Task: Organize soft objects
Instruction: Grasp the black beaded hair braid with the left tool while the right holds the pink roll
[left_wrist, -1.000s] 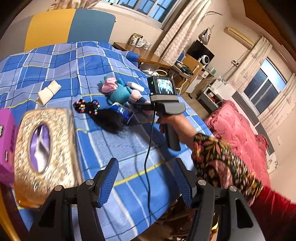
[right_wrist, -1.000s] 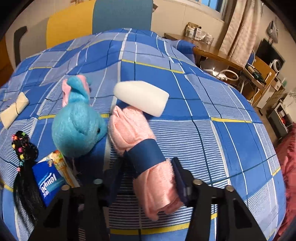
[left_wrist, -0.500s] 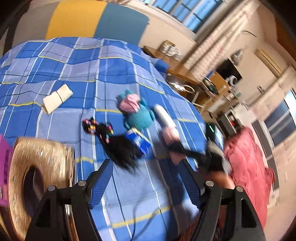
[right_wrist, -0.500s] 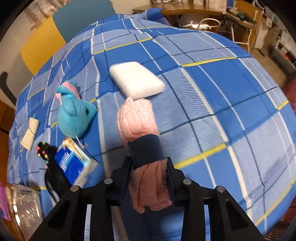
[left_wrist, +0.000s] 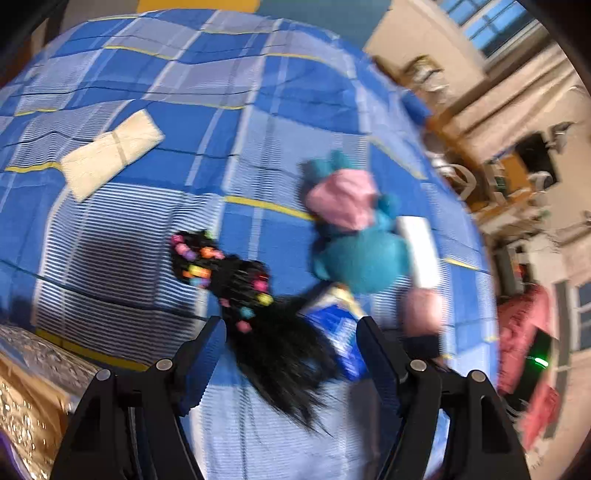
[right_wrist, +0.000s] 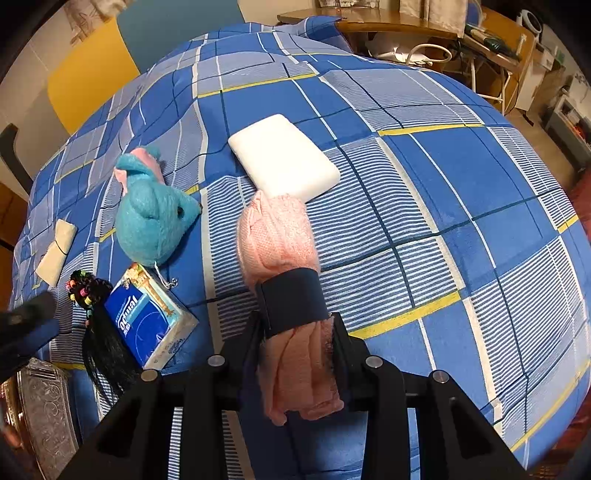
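Note:
My right gripper (right_wrist: 295, 328) is shut on a rolled pink towel (right_wrist: 277, 236) with a dark band, held above the blue plaid bed (right_wrist: 443, 177). The towel shows blurred in the left wrist view (left_wrist: 423, 306). A white sponge (right_wrist: 284, 158), a teal plush mouse (right_wrist: 155, 218), a blue tissue pack (right_wrist: 147, 325) and a black hairpiece with coloured beads (right_wrist: 99, 332) lie on the bed. My left gripper (left_wrist: 290, 343) is open and empty, just above the hairpiece (left_wrist: 258, 310), near the plush (left_wrist: 358, 240) and tissue pack (left_wrist: 343, 332).
A folded beige cloth (left_wrist: 110, 153) lies at the far left of the bed. A gold tissue box (left_wrist: 26, 398) stands at the near left edge. A desk (right_wrist: 406, 29) and a chair stand beyond the bed. A pink quilt (left_wrist: 524, 332) is at the right.
My right gripper has closed on the pink towel and lifted it. My left gripper has swung forward and down toward the hairpiece, and its view is blurred by motion.

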